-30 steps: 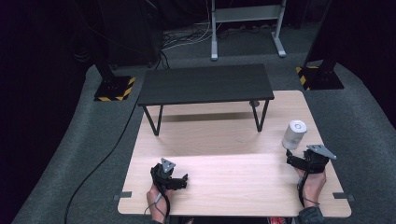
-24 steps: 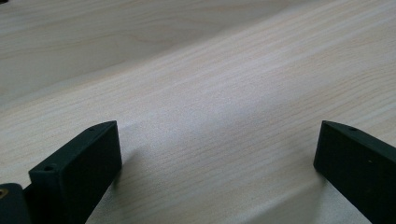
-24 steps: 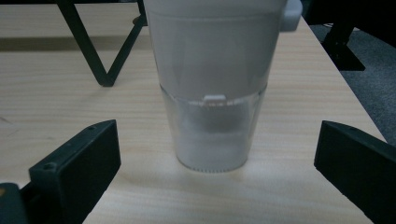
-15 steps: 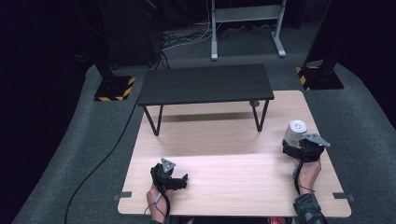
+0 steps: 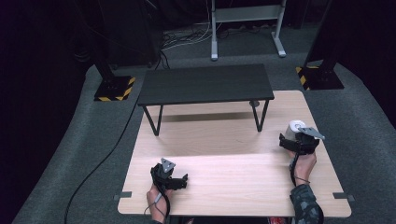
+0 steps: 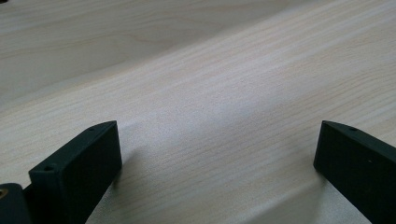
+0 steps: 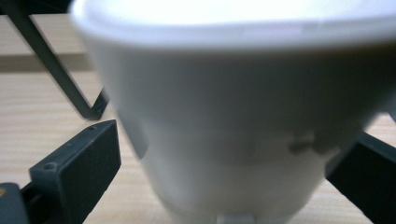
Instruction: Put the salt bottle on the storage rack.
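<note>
A white paper cup (image 5: pixel 295 126) (image 7: pixel 233 116) stands upright near the right edge of the wooden table (image 5: pixel 219 140). My right gripper (image 5: pixel 293 138) (image 7: pixel 224 158) has the cup between its jaws; they have just been closing and sit close to its walls, with no pressing to be seen. Its left fingertip (image 7: pixel 79 163) lies beside the cup's lower wall. At the table's front left my left gripper (image 5: pixel 183 180) (image 6: pixel 217 158) rests open, low over bare wood, nothing between its fingers.
A small black bench-like table (image 5: pixel 205 84) on thin metal legs stands on the far half of the wooden table; one leg (image 7: pixel 51 65) shows behind the cup. Dark carpet, a cable (image 5: pixel 98 163) and stand bases with yellow-black stripes (image 5: pixel 112 88) surround the table.
My right gripper has moved forward across the table to the cup, which now sits between its jaws. The left gripper has stayed where it was.
</note>
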Motion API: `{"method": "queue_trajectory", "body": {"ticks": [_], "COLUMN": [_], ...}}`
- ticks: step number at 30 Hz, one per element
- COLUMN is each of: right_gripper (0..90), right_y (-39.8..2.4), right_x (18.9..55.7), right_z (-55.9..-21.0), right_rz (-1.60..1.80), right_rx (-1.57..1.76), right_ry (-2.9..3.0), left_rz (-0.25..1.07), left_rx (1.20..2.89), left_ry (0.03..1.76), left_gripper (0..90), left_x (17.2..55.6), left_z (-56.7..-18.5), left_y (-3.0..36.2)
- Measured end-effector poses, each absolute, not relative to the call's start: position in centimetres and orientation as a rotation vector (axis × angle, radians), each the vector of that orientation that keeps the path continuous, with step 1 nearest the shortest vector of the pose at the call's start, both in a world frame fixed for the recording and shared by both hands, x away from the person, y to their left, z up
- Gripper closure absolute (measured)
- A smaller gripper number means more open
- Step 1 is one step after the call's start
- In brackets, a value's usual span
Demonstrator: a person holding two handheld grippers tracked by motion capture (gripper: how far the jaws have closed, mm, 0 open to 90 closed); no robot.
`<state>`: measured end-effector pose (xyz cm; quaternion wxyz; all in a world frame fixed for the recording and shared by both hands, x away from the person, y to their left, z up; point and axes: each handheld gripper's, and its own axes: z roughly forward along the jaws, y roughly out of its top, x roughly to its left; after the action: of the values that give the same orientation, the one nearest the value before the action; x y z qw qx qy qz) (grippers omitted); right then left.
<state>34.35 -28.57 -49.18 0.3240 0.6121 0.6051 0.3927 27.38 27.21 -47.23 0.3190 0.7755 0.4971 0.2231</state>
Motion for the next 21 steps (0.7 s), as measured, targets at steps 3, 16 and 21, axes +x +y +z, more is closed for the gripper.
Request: {"method": "queue_trajectory", "body": {"ticks": [3, 16, 21], "right_gripper": [28.8, 29.4, 29.5], "right_y": [-28.3, -27.7, -27.9], "right_x": [34.0, 34.1, 34.0], "right_z": [-49.7, -49.4, -49.3], "right_rz": [1.047, 1.013, 1.023], "right_rx": [1.607, 1.604, 1.626], "right_ry": [1.534, 1.534, 1.526], "left_rz": [0.587, 0.588, 0.588], "left_rx": [2.039, 2.040, 2.040], "left_ry": [1.307, 1.307, 1.306], "left_gripper": [0.3, 0.2, 0.2], "left_x": [27.4, 27.4, 27.4], "left_z": [-47.2, -47.2, -47.2], "left_y": [27.2, 27.2, 27.2]}}
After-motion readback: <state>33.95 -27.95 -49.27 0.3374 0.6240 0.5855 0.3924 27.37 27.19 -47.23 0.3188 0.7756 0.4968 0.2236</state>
